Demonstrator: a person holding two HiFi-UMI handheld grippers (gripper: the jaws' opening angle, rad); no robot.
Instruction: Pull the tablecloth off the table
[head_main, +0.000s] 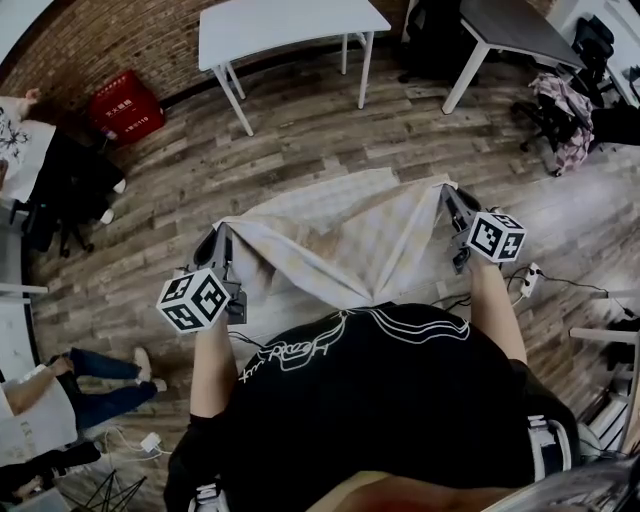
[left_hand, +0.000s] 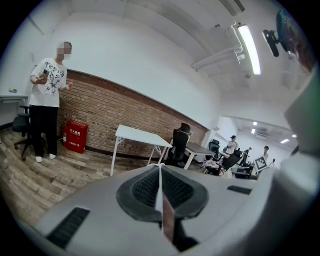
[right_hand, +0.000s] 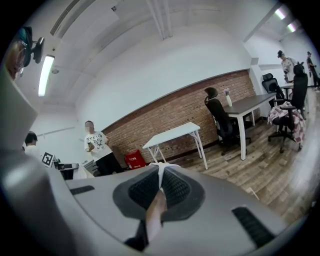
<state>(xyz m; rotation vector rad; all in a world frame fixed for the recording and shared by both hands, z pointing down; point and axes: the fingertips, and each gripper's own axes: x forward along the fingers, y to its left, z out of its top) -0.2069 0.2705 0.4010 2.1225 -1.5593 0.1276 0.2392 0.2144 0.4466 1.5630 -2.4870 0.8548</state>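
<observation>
In the head view, the tablecloth (head_main: 335, 240) hangs stretched between your left gripper (head_main: 222, 240) and right gripper (head_main: 447, 195), above the floor and well apart from the white desk (head_main: 290, 25). Hold both corners level and high, and mind the cable (head_main: 528, 280) at your right.

In the left gripper view, the fingers (left_hand: 142, 190) are pinched together on a thin cloth edge.

In the right gripper view, the fingers (right_hand: 175, 190) are likewise clamped on cloth. A bystander (right_hand: 97, 145) stands ahead.

A red plastic crate (head_main: 127, 107) stands on the grey-brown wood-plank floor (head_main: 300, 145) against a brown brick wall (head_main: 130, 40). Just left of the crate stands a person in a white printed T-shirt (left_hand: 47, 82) and black trousers. Far right of the crate, a black office chair (head_main: 560, 120) draped with clothing sits near a dark grey desk (head_main: 515, 25).
</observation>
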